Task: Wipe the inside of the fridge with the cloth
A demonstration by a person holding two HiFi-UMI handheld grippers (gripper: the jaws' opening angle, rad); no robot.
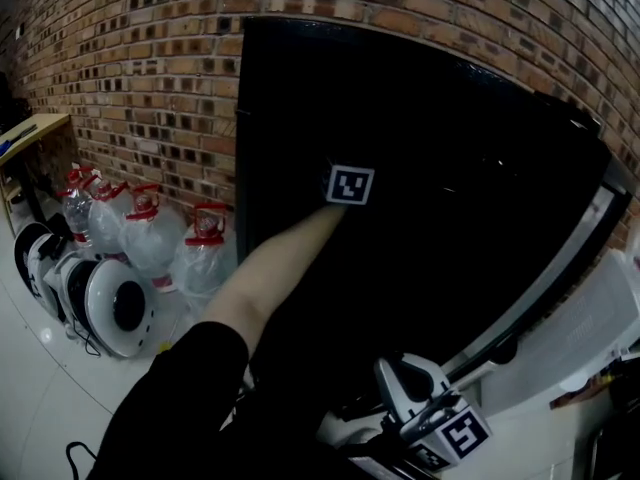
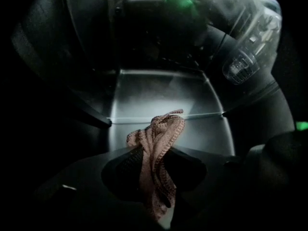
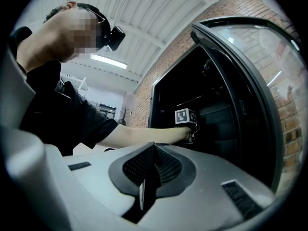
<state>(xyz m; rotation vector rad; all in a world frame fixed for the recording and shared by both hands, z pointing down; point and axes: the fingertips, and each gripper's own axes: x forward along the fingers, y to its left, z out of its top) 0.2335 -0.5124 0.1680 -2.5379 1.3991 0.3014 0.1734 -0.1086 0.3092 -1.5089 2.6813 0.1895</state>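
Observation:
The black fridge (image 1: 440, 188) stands open against the brick wall, its door (image 1: 560, 268) swung out to the right. My left gripper (image 1: 349, 185) reaches deep into the dark cabinet, only its marker cube showing in the head view. In the left gripper view it (image 2: 155, 163) is shut on a bunched pinkish-brown cloth (image 2: 156, 143), which sticks out above a pale glass shelf (image 2: 163, 100). My right gripper (image 1: 445, 430) hangs low outside the fridge by the door's bottom edge. Its jaws (image 3: 147, 179) are shut with nothing between them.
Several clear water jugs with red caps (image 1: 150, 233) stand on the floor left of the fridge. White round appliances (image 1: 100, 308) lie in front of them. A wooden table (image 1: 30, 133) is at the far left. A clear drawer or bin (image 2: 245, 61) shows inside the fridge, upper right.

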